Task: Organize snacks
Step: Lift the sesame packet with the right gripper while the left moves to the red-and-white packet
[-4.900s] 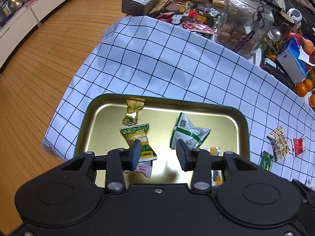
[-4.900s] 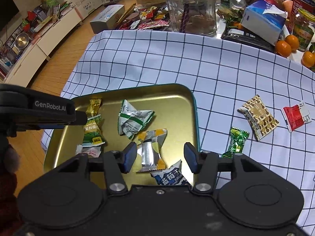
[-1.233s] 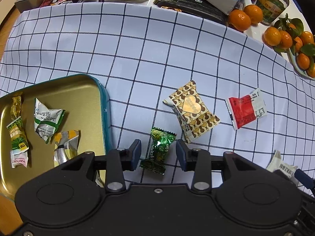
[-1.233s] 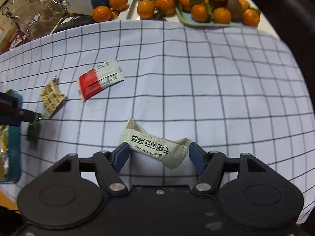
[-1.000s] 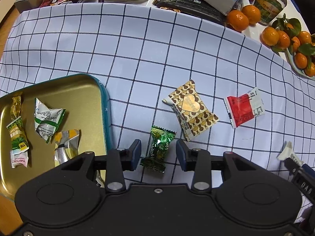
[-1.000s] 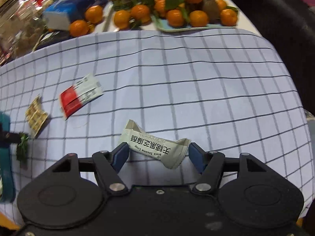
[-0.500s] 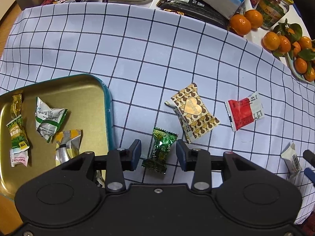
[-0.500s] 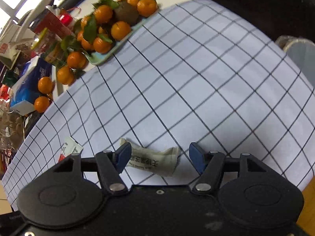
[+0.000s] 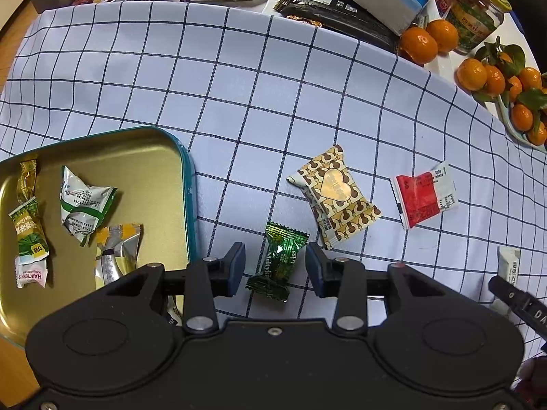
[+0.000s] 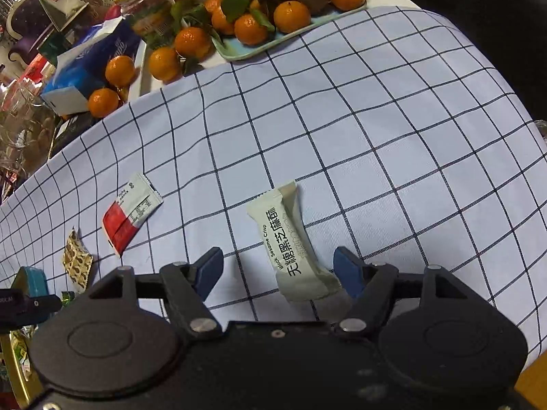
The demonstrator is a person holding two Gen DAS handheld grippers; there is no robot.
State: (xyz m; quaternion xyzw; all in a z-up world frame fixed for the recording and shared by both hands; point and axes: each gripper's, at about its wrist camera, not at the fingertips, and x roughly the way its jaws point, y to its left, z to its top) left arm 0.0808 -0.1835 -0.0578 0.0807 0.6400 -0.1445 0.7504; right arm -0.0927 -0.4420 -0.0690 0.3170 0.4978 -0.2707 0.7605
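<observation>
My left gripper [image 9: 275,268] stands open over a green foil candy [image 9: 278,261] that lies on the checked cloth between its fingers, untouched. A gold tray [image 9: 155,157] with several wrapped snacks sits to its left. A brown heart-print packet [image 9: 336,193] and a red-and-white sachet [image 9: 422,194] lie to the right. In the right wrist view my right gripper [image 10: 278,268] has its jaws opening around a cream sesame crisp bar [image 10: 290,239] lying lengthwise on the cloth, close to the right finger; the pads do not press it. That bar [image 9: 509,266] also shows at the left view's right edge.
Mandarins on a pale plate [image 10: 273,39], a blue tissue box [image 10: 83,68], jars and dark packets [image 9: 342,17] crowd the far side of the table. The cloth's edge drops off to the right [image 10: 512,78]. The other gripper's tip [image 9: 512,299] reaches in at lower right.
The right gripper has rolled and shifted, so the sesame bar now lies lengthwise between wider jaws. The left gripper has stayed over the green candy.
</observation>
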